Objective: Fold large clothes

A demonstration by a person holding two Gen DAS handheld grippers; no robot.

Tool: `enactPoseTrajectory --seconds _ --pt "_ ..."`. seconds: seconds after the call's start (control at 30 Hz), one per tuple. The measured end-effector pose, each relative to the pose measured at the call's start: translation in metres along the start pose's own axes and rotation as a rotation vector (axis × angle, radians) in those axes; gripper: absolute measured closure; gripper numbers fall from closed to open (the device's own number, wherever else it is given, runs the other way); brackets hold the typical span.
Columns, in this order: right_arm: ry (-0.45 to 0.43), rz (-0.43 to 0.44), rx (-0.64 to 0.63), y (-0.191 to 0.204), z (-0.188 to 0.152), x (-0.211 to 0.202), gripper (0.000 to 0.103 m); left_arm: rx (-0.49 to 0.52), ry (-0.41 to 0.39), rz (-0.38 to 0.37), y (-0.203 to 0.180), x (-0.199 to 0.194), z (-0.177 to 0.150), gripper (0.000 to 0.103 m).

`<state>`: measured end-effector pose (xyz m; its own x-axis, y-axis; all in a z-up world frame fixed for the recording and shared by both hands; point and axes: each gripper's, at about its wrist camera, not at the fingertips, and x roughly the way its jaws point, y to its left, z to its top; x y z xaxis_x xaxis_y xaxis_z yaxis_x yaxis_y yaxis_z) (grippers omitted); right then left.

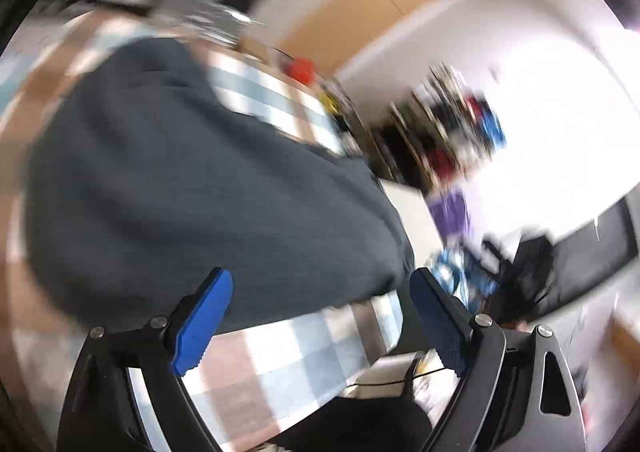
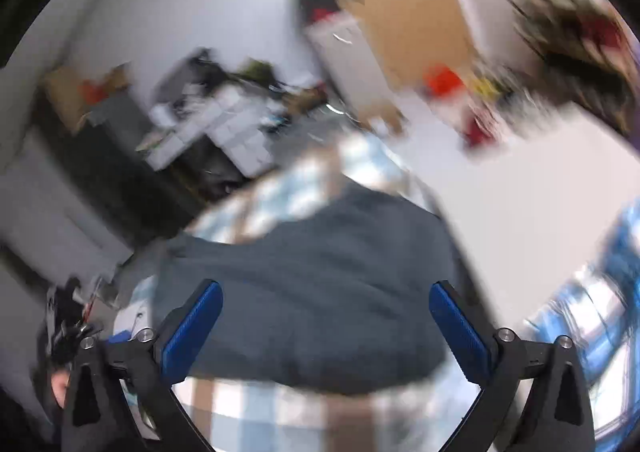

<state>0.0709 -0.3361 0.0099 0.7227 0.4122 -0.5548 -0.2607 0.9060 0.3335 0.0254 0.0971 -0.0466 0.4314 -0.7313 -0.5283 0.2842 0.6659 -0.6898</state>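
My left gripper point(image 1: 320, 284) and right gripper point(image 2: 326, 298) both stand wide apart, blue pads bare, gripping nothing. The dark grey garment point(image 1: 192, 188) lies in a folded heap on the checked tablecloth point(image 1: 288, 352), just beyond my fingertips. Blurred shelves and clutter point(image 2: 208, 124) crowd the room behind.

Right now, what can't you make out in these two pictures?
- Left wrist view: the shelf clutter is smeared by motion blur; items unreadable.
- Both views: what kind of garment the dark grey cloth is; folds and blur hide its shape.
- Right wrist view: the desk clutter is blurred.
- Both views: the checked tablecloth runs behind the grippers.
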Motion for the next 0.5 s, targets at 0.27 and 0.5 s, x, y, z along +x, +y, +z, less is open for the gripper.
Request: enactPoseTrajectory --seconds 0.27,0.5 --pt "0.249 -0.24 -0.249 0.066 -0.064 0.16 0.003 0.064 0.093 0.24 0.04 0.09 0.011 0.016" --pt "0.269 -0.229 -0.319 0.048 -0.089 0.18 0.002 0.136 0.102 0.236 0.059 0.092 -0.009 0.033"
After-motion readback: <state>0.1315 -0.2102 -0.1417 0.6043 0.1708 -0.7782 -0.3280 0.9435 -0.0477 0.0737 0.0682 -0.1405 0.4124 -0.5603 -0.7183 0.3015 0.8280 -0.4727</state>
